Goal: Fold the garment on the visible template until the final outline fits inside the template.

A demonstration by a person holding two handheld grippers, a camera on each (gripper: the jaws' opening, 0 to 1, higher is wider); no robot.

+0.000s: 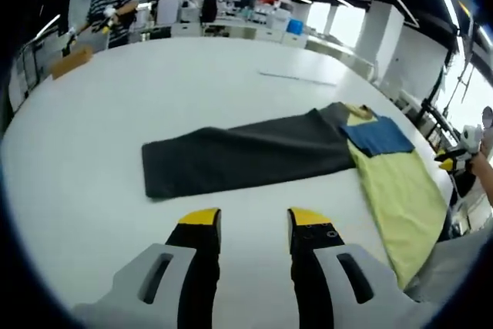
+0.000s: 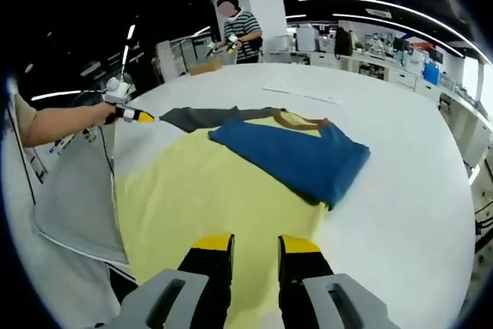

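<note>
The garment (image 1: 262, 152) is lying flat on the smooth white desk (image 1: 92, 190). It looks like soft cloth in three colours: a long dark grey part (image 1: 231, 161), a pale yellow body (image 2: 192, 198) and a blue sleeve (image 2: 296, 161) folded over it, with a brown collar (image 2: 296, 121).

The left gripper (image 1: 253, 217) is hovering over the bare desk near the grey part, its yellow-tipped black fingers (image 1: 202, 217) apart and holding nothing. The right gripper (image 2: 254, 244) is hanging over the yellow cloth, fingers apart and empty.

A person in a striped shirt (image 2: 239, 32) is standing at the far edge of the desk. I cannot read any writing.

White table (image 1: 92, 159) carries a spread garment (image 1: 246, 156).
</note>
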